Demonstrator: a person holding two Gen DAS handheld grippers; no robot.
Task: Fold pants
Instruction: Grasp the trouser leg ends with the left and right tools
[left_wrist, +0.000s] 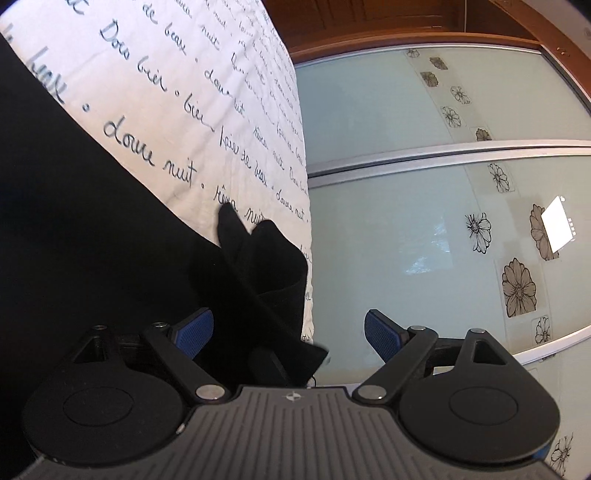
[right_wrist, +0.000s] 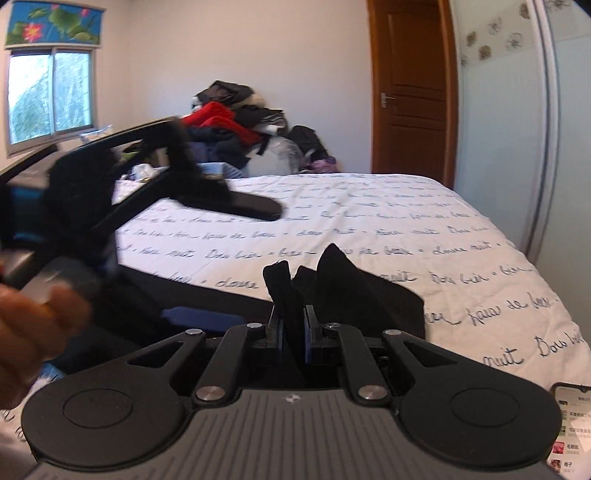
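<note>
Pants (right_wrist: 354, 291) pinched in right hand-held gripper (right_wrist: 293, 328); left hand-held gripper (left_wrist: 284, 332) apparently spread, rolled sideways.

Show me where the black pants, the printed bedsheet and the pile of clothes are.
Black pants (right_wrist: 354, 288): right wrist view, on the bunched fabric above the shut fingers.
Printed bedsheet (right_wrist: 369, 206): right wrist view, on bare sheet mid-bed.
Pile of clothes (right_wrist: 229, 125): right wrist view, on the red garment.
</note>
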